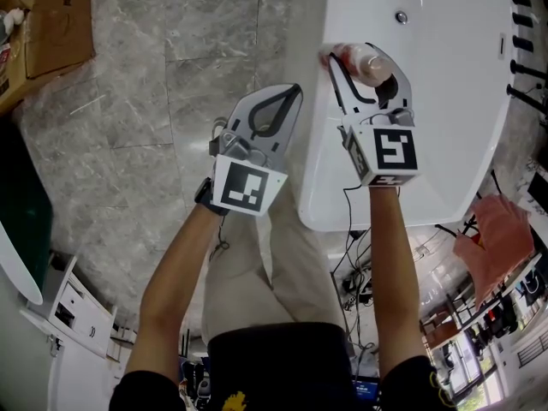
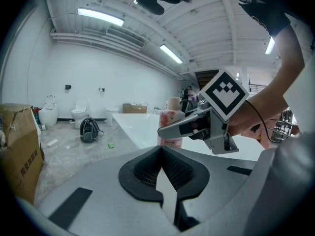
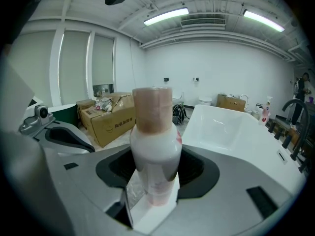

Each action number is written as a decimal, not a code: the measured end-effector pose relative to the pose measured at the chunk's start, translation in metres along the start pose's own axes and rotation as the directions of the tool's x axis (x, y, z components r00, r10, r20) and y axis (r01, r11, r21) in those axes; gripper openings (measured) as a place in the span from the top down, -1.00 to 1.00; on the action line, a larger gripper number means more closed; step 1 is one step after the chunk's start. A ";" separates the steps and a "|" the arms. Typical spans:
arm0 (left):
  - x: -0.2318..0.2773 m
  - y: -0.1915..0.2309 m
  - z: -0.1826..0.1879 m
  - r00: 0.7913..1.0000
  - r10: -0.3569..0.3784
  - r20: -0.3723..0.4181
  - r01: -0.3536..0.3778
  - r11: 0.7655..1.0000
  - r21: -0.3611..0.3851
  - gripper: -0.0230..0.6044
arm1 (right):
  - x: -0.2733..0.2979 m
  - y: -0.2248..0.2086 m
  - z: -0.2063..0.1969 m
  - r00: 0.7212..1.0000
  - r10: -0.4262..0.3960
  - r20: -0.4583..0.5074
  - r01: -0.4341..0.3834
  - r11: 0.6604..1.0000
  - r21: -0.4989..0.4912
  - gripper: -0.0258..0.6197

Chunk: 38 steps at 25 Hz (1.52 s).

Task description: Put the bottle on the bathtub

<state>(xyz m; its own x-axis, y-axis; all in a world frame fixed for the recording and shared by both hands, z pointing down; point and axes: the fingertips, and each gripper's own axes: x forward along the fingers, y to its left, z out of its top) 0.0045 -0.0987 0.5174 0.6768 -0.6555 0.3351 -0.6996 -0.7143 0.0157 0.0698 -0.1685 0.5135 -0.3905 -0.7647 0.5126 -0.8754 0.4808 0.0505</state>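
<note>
At the upper middle of the head view, your right gripper (image 1: 353, 56) has its fingers pinching the white plastic bottle with a tan cap and pinkish label (image 1: 368, 65). You hold it upright at the left rim of the glossy white bathtub (image 1: 445, 101), likely to seat it squarely on that narrow ledge. Your left gripper (image 1: 289, 94), fingers pressed together and empty, waits alongside. The bottle's rounded shoulders look smooth and probably slippery.
</note>
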 end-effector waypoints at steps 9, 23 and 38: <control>0.000 0.001 -0.001 1.000 -0.003 -0.001 0.003 1.000 -0.003 0.87 | 0.005 0.003 0.002 0.999 0.025 0.029 -0.024 0.999 -0.041 0.20; 0.000 0.001 -0.002 1.000 -0.002 -0.007 0.002 1.000 -0.001 0.87 | 0.007 0.001 0.001 1.000 0.013 0.003 -0.013 0.999 -0.034 0.20; 0.000 0.002 -0.003 1.000 0.002 -0.008 -0.002 1.000 0.004 0.87 | 0.005 0.000 0.001 1.000 0.009 0.007 -0.009 0.999 -0.036 0.19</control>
<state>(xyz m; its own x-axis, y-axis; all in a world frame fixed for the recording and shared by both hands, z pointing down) 0.0025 -0.0994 0.5207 0.6737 -0.6549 0.3424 -0.6998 -0.7142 0.0110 0.0678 -0.1732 0.5153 -0.4008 -0.7631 0.5070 -0.8610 0.5028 0.0762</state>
